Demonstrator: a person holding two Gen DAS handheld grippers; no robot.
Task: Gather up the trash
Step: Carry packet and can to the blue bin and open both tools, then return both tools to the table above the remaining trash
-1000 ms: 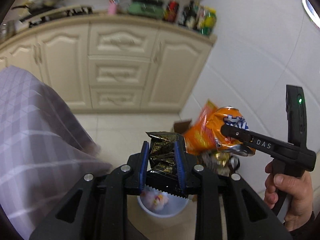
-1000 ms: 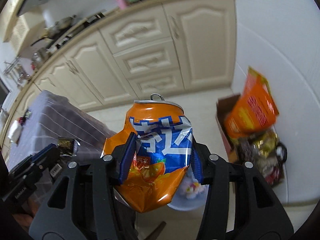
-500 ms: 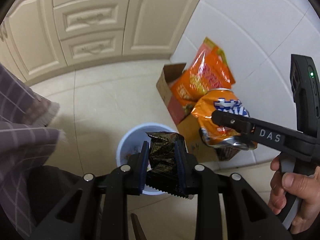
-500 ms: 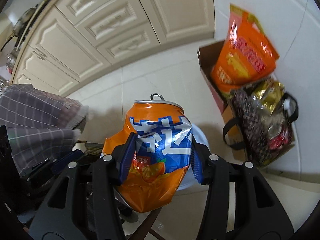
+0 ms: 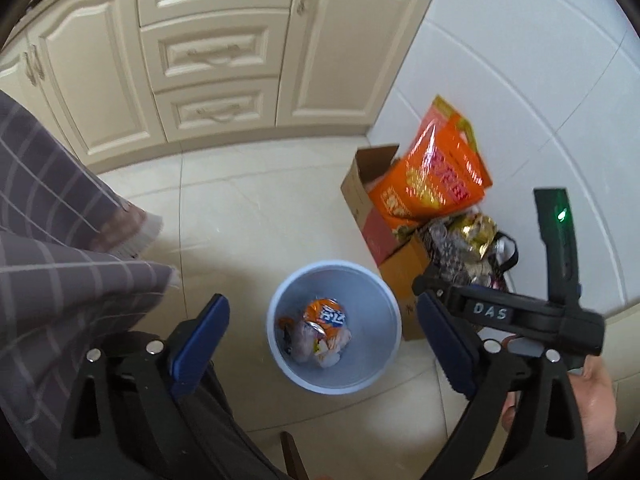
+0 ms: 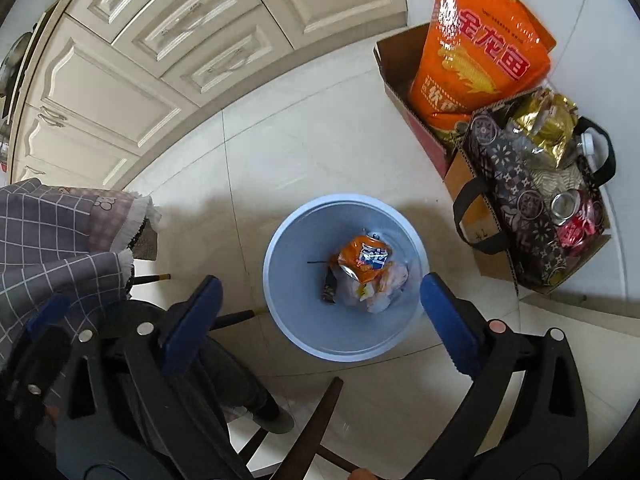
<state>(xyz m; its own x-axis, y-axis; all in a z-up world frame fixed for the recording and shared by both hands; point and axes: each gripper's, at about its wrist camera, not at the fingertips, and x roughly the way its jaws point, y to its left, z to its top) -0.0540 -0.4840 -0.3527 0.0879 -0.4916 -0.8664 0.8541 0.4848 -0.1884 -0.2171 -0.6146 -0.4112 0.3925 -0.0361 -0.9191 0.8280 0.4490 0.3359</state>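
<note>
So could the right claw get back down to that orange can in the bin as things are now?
Probably yes. The right claw hangs open right above the blue bin, and the orange can lies on top of the other trash with nothing over it. The bin's walls could crowd the wide-open jaws on the way down.

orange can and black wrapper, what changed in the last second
Both grippers opened and let go: the right gripper dropped the orange can and the left gripper dropped the black wrapper; both now lie in the blue bin. The bin and the cardboard box stayed put.
</note>
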